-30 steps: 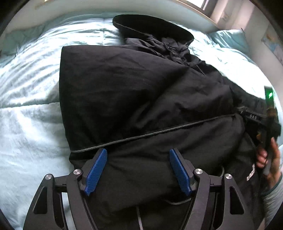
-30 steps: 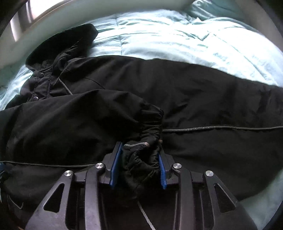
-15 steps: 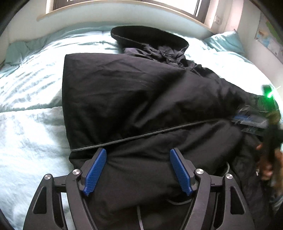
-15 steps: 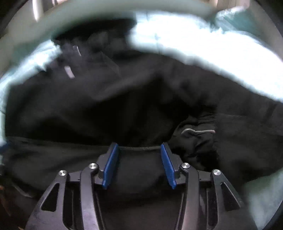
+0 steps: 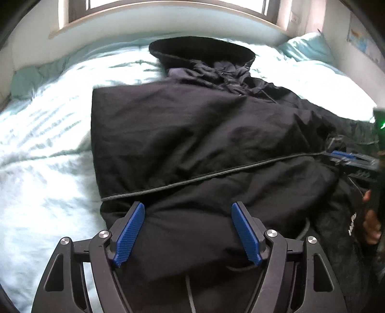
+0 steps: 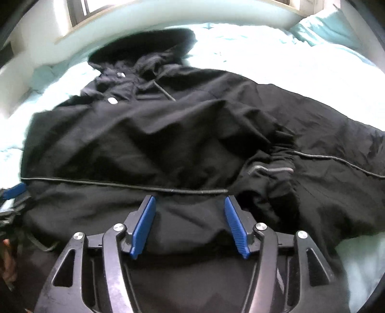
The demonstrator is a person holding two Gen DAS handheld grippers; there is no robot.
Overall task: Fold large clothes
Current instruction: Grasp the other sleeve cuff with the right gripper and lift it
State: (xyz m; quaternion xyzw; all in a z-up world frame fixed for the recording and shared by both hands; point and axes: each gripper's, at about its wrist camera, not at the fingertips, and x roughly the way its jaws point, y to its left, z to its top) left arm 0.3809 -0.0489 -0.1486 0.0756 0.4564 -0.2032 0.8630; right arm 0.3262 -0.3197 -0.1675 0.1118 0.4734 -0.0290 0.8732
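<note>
A large black hooded jacket (image 5: 192,134) lies spread on the bed, hood toward the window, left side folded in with a straight left edge. It also shows in the right wrist view (image 6: 168,144). A sleeve with an elastic cuff (image 6: 276,168) lies across the front of the jacket, right of my right gripper. My left gripper (image 5: 187,231) is open over the jacket's lower part, holding nothing. My right gripper (image 6: 190,224) is open over the lower hem area and shows at the right edge of the left wrist view (image 5: 346,156).
The bed is covered by a pale turquoise duvet (image 5: 43,149). A pillow (image 5: 308,48) lies at the far right corner. A white headboard ledge and window (image 5: 168,14) run along the far side. A wall stands to the right.
My right gripper has let go of the sleeve cuff, opened, and moved left; the cuff now lies on the jacket. My left gripper stayed open and tilted slightly back.
</note>
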